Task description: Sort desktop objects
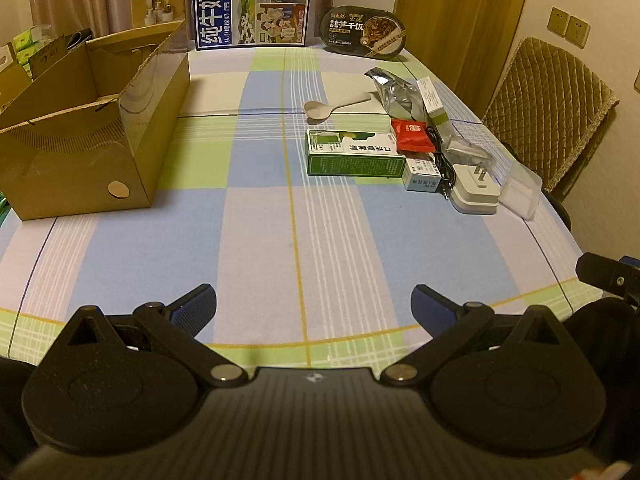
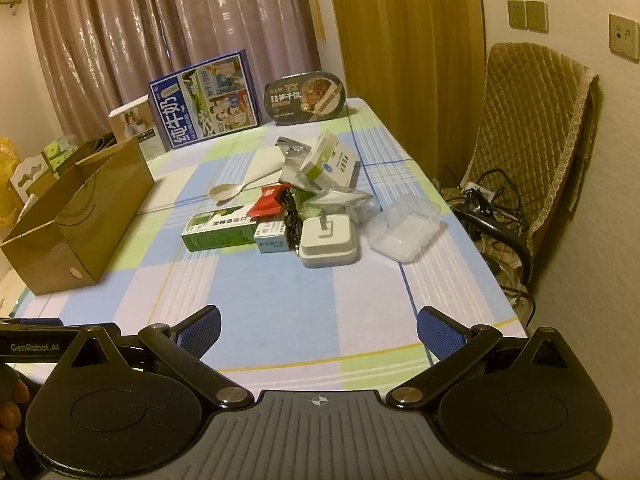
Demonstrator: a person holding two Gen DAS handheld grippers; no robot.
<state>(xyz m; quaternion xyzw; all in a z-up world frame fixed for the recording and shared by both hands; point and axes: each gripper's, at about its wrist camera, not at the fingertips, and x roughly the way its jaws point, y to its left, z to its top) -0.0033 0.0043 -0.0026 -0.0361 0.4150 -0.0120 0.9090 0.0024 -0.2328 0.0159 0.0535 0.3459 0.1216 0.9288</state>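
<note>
Beside clutter (image 1: pixel 404 144), open cardboard box (image 1: pixel 80 152)

One open cardboard box (image 1: pixel 92 136). One blue milk carton case (image 1: pixel 253 7) and one oval instant-rice bowl (image 1: pixel 364 33) at the far edge, plus one small beige product box (image 1: pixel 157 5). In the clutter: one pale spoon (image 1: pixel 334 105), one green carton (image 1: pixel 355 153), one red sachet (image 1: pixel 413 135), one silver foil pouch (image 1: pixel 396 92), one white-green medicine box (image 2: pixel 328 162), one small white-blue box (image 1: pixel 423 174), one white plug adapter (image 1: pixel 476 188), one black cable (image 1: pixel 442 162), one clear plastic case (image 2: pixel 404 228). One padded chair (image 1: pixel 548 108). Two grippers: left gripper (image 1: pixel 314 308), right gripper (image 2: pixel 319 332).
</note>
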